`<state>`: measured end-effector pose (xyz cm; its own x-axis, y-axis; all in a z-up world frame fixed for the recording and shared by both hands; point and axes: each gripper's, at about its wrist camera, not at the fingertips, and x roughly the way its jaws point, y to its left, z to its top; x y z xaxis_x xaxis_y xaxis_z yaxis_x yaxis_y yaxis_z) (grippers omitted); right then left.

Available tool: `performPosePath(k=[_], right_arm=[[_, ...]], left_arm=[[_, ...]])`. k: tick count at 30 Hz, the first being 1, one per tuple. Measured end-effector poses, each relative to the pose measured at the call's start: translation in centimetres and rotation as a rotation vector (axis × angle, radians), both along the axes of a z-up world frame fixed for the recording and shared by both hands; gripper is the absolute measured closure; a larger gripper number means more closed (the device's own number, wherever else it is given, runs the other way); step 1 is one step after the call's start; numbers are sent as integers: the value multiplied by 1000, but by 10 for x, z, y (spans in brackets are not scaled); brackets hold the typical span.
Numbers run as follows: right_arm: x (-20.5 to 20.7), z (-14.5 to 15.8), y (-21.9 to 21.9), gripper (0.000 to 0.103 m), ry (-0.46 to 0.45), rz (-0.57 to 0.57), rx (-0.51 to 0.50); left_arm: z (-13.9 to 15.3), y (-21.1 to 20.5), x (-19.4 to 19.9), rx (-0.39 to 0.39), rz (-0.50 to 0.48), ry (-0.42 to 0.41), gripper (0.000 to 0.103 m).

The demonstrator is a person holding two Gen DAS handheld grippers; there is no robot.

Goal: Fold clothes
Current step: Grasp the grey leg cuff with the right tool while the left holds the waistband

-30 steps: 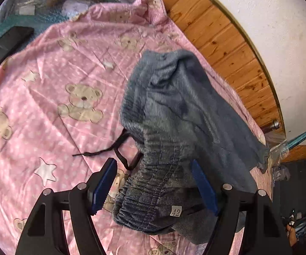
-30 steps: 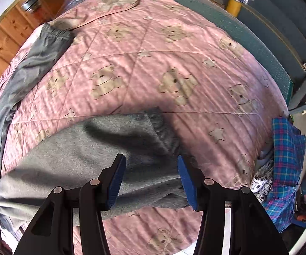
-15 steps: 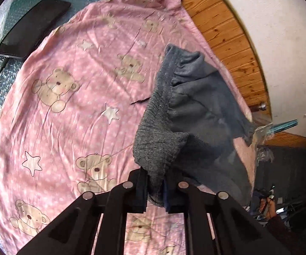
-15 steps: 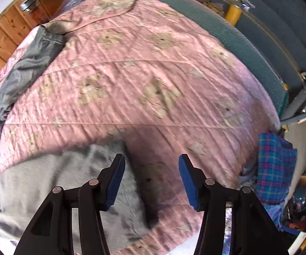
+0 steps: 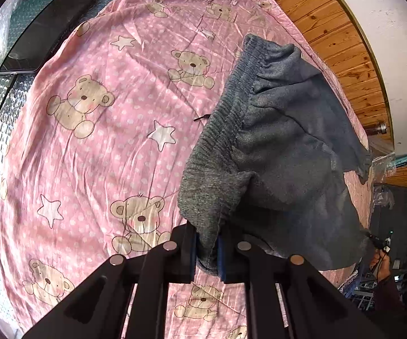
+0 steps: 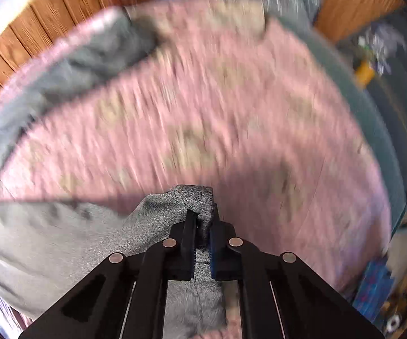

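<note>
Over the pink bear-print quilt (image 5: 96, 147), grey fleece trousers (image 5: 282, 152) hang bunched, ribbed waistband uppermost. Left gripper (image 5: 206, 250) fingers are clamped on the waistband; right gripper (image 6: 202, 236) fingers are clamped on a trouser cuff (image 6: 195, 197). A dark tablet (image 5: 47, 31) lies beside the quilt.

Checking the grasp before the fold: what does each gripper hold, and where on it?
Left gripper pinches the grey trousers at the ribbed waistband; right gripper pinches a ribbed cuff of the same grey fabric.
</note>
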<state>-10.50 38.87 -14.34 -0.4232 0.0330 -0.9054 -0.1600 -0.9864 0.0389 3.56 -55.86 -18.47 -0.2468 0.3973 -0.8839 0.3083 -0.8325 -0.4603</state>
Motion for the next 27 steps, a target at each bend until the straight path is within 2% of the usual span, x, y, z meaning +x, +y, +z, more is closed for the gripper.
performPosePath(k=[3, 4, 6, 8, 12, 14, 16, 18, 21, 22, 23, 24, 27], right_arm=[[-15, 50, 4, 98, 135, 1, 23], [-25, 51, 3, 98, 136, 2, 47], [-49, 25, 4, 93, 73, -8, 53], [-72, -11, 5, 80, -16, -15, -2], [-38, -22, 39, 52, 76, -225, -210], [-4, -24, 53, 47, 135, -335, -324], [16, -43, 52, 45, 103, -361, -344], [15, -67, 43, 45, 20, -305, -340], [1, -85, 24, 47, 6, -231, -319], [-4, -85, 19, 61, 7, -220, -297], [-9, -86, 17, 80, -11, -211, -280], [-11, -83, 16, 93, -33, -202, -264], [2, -52, 22, 95, -64, -164, -216]], left_arm=[[-5, 7, 6, -16, -4, -32, 92], [-7, 11, 7, -21, -8, -43, 92], [-13, 20, 10, -35, -15, -64, 92], [-16, 25, 11, -52, -1, -63, 90], [-4, 20, 21, -20, 81, 4, 82], [5, 18, 26, 1, 103, 41, 79], [11, 17, 30, 22, 118, 78, 78], [12, 20, 30, 34, 132, 102, 76], [6, 29, 21, 44, 143, 113, 74], [4, 32, 18, 47, 146, 116, 74], [2, 35, 15, 41, 148, 118, 74], [1, 36, 11, 31, 149, 115, 74], [2, 34, 7, 10, 140, 98, 76]])
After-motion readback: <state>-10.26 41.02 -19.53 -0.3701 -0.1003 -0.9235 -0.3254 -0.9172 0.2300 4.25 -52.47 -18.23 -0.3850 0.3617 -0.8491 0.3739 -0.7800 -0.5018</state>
